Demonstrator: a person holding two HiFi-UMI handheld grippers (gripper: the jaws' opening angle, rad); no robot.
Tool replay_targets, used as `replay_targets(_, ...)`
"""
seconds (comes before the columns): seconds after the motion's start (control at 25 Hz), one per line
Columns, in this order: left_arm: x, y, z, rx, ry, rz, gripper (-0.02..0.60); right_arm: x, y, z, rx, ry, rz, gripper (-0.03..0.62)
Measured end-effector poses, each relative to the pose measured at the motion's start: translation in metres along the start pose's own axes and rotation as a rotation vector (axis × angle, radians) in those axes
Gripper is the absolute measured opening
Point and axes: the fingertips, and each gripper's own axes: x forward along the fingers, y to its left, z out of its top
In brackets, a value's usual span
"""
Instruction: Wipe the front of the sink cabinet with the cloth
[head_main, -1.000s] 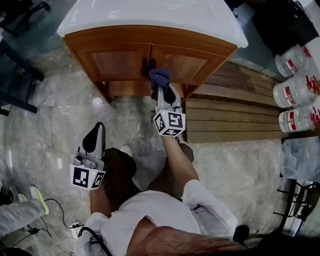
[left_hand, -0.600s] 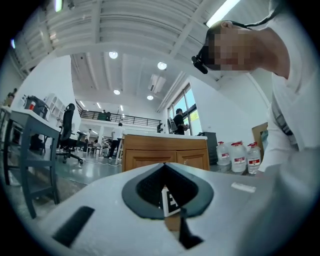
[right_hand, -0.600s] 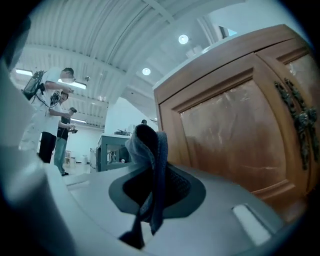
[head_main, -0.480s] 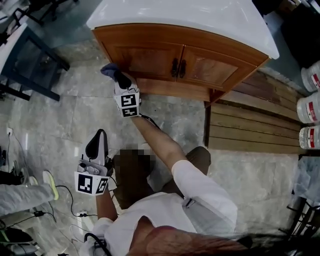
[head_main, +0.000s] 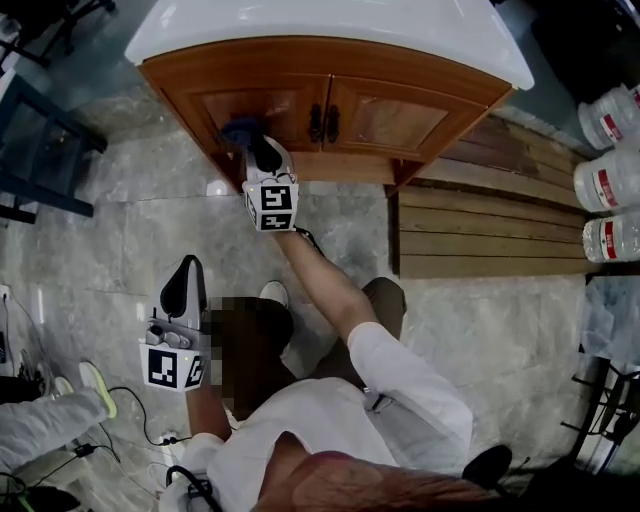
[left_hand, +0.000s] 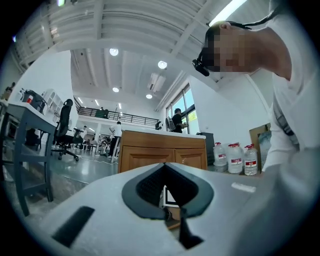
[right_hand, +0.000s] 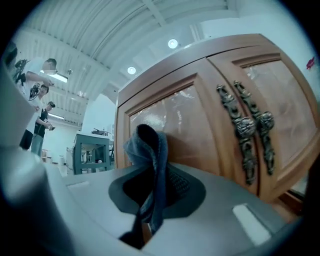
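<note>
- Right hand-held gripper (head_main: 256, 152) pinches the blue cloth (right_hand: 150, 150) at the sink cabinet (head_main: 400, 75) left door (right_hand: 195, 125).
- Only its own view shows the ornate handles (right_hand: 250, 127) clearly.
- Left hand-held gripper (head_main: 186, 285): jaws together, empty.

Grips a dark blue cloth (right_hand: 152, 150) in the right gripper (right_hand: 150, 202), jaws closed on its hanging folds. Holds the bunched top of it against the left door (right_hand: 195, 125) of the wooden sink cabinet (right_hand: 150, 95), low on the panel. Leaves the two ornate metal handles (right_hand: 247, 127) well off to the right. Catches a grey-green table (right_hand: 92, 150) and standing people (right_hand: 37, 75) far behind at left.
</note>
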Motion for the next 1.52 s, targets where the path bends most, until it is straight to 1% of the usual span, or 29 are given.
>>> replay_targets(0.28, 0.028, -0.029, -0.005, -0.026, -0.021, -0.090, 0.003, -0.052, -0.063, 0.021, -0.059, -0.037, -0.079, 0.051)
replay_targets(0.48, 0.042, -0.054, -0.011, -0.047, -0.031, -0.150, 0.003, -0.086, -0.101, 0.033, -0.072, -0.057, -0.129, 0.051)
replay_targets(0.64, 0.050, -0.072, -0.010, -0.052, -0.036, -0.189, 0.003, -0.104, -0.142, 0.040, -0.063, -0.055, -0.197, 0.051)
replay_targets(0.92, 0.055, -0.080, -0.009, -0.046, -0.035, -0.210, 0.002, -0.131, -0.223, 0.047, -0.046, -0.051, -0.336, 0.051)
replay_targets(1.24, 0.056, -0.077, -0.008, -0.041, -0.033, -0.210, 0.003, -0.168, -0.303, 0.054, -0.063, -0.045, -0.484, 0.051)
replay_targets(1.36, 0.058, -0.077, -0.009, -0.041, -0.032, -0.214, 0.002, -0.185, -0.328, 0.058, -0.064, -0.053, -0.538, 0.051)
replay_targets(1.52, 0.059, -0.077, -0.009, -0.041, -0.031, -0.219, 0.003, -0.203, -0.347, 0.063, -0.078, -0.055, -0.575, 0.051)
